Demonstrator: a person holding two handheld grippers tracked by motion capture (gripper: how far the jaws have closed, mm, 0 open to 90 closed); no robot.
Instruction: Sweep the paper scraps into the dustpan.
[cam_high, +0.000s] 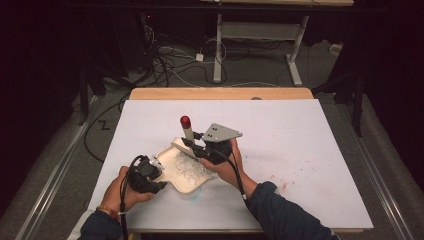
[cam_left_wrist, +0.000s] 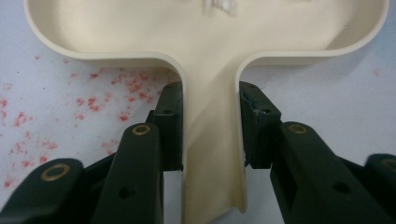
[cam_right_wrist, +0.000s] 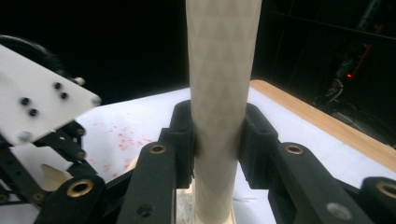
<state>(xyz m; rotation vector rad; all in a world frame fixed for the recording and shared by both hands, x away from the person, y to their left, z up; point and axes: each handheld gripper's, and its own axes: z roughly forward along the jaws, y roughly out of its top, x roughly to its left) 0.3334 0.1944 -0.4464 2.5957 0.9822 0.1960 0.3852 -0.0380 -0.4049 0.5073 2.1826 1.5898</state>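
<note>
The cream dustpan (cam_high: 186, 172) lies near-left on the white desk (cam_high: 300, 145), its handle clamped in my left jaws, while my right jaws pinch the upright brush handle (cam_high: 188, 131) over its far edge.

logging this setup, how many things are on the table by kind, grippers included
grippers: 2, the left gripper shut on the dustpan handle, the right gripper shut on the brush handle
cream dustpan: 1
brush with a red-tipped handle: 1
white sheet covering the table: 1
total: 5
</note>
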